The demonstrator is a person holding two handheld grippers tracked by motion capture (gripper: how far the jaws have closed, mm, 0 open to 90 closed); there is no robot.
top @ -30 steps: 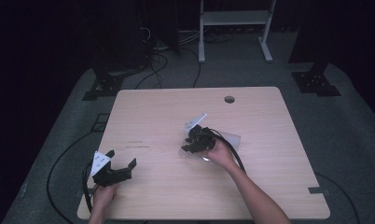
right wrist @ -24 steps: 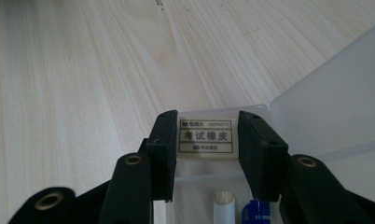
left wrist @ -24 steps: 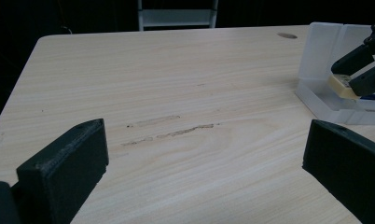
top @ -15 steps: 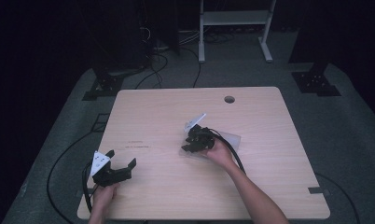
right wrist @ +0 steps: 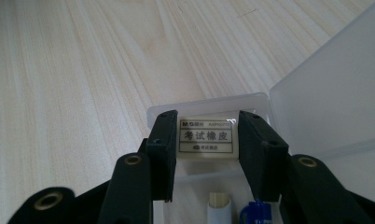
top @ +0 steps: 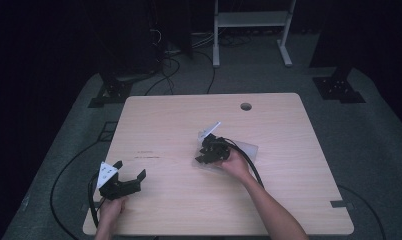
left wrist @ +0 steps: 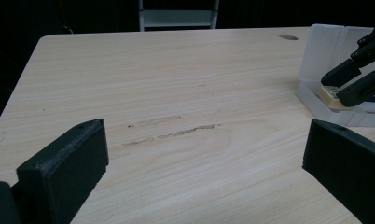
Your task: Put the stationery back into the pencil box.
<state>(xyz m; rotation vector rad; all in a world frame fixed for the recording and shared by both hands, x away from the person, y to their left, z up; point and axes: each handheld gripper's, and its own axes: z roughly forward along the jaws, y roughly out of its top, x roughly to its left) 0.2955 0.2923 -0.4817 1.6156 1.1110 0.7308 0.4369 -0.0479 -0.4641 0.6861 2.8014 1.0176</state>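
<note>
Our right claw (right wrist: 207, 140) stands part-closed with its two jaws flat against the short ends of the eraser (right wrist: 206, 137), so we hold it by its ends; its long axis runs straight across from jaw to jaw, label up. The eraser sits at the far end of the open clear case (right wrist: 325, 93), close to the case's end wall, with the lid tilted up on one side. Nearer to us in the case lie a white tube (right wrist: 219, 201) and a blue item (right wrist: 253, 215), just behind the jaws. From above, the right claw (top: 212, 150) works near the middle of the table (top: 179, 120). Our left claw (top: 123, 176) rests wide open and empty by the near left edge, well apart from the case (left wrist: 325, 60), which lies ahead and to its right. We judge that the coming move is the right hand's alone: the eraser is already between its jaws, so it need only rise straight up, clear of the end wall and the lid.
</note>
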